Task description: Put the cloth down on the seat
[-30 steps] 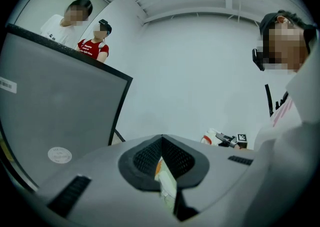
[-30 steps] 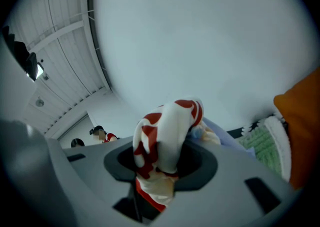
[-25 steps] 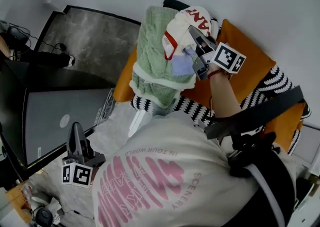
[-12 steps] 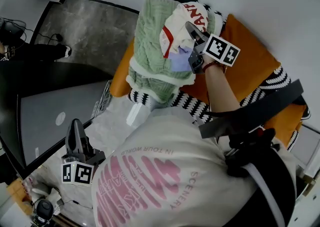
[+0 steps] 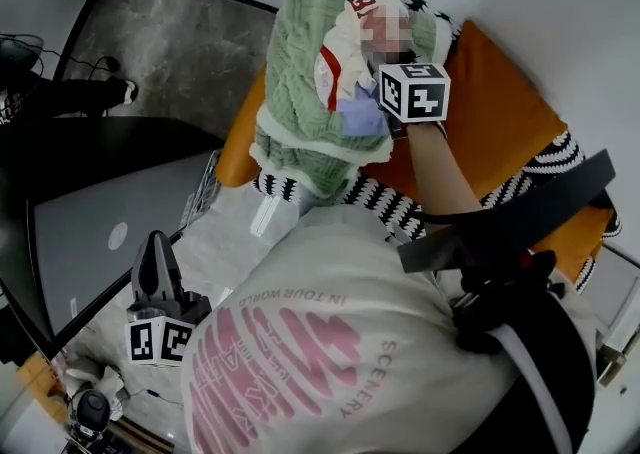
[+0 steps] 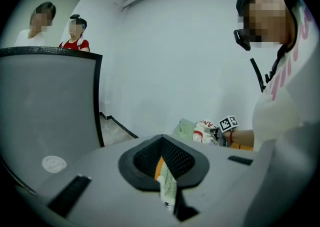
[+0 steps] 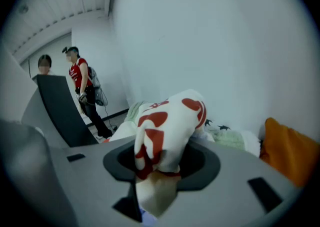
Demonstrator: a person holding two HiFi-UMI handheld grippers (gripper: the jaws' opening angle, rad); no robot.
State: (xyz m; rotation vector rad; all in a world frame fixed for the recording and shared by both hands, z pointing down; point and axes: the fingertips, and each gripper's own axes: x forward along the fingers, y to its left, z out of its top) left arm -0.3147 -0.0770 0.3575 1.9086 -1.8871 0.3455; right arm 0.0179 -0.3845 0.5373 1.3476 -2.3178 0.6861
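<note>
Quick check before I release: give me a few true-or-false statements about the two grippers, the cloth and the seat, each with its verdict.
1. The right gripper is clamped on the white cloth with red print. True.
2. The left gripper grips that same cloth. False: it is low at the person's left side, far from the cloth, with its jaws together.
3. A green knitted garment lies right beside the white cloth. True.
4. The padded seat is blue. False: it is orange.
5. The white cloth lies released on the seat. False: it is between the right gripper's jaws.
</note>
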